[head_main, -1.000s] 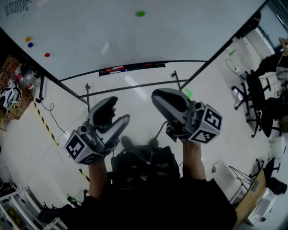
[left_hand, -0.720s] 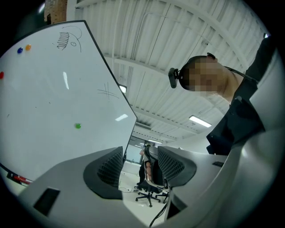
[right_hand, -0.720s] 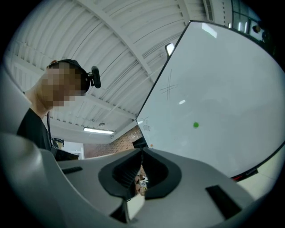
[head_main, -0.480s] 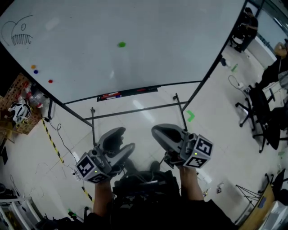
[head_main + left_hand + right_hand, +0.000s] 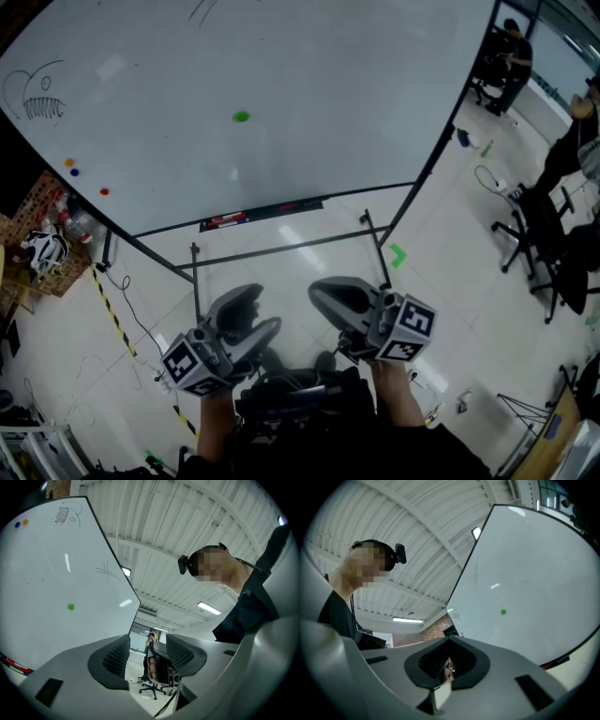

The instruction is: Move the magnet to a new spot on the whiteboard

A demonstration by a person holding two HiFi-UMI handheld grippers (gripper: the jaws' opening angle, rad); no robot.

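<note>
Green magnet sits alone on the whiteboard, in the upper middle of the head view, with nothing touching it. That makes one green magnet. There are three small magnets too, orange, blue and red, far off at the left edge of the board. One fish drawing is in the upper left, and one tray runs along the bottom of the board.

There are two tools, both low in the picture and well apart from the board. The left tool has its jaws apart with nothing between them; through the gap you see only an office chair far away. The right tool has its jaws pressed together and holds nothing.

A second ago the green magnet was right at the top edge of the head view. Now it is lower down and more of the board shows, with the fish drawing fully in sight. Both tools look smaller and sit lower in the frame than they did then.
</note>
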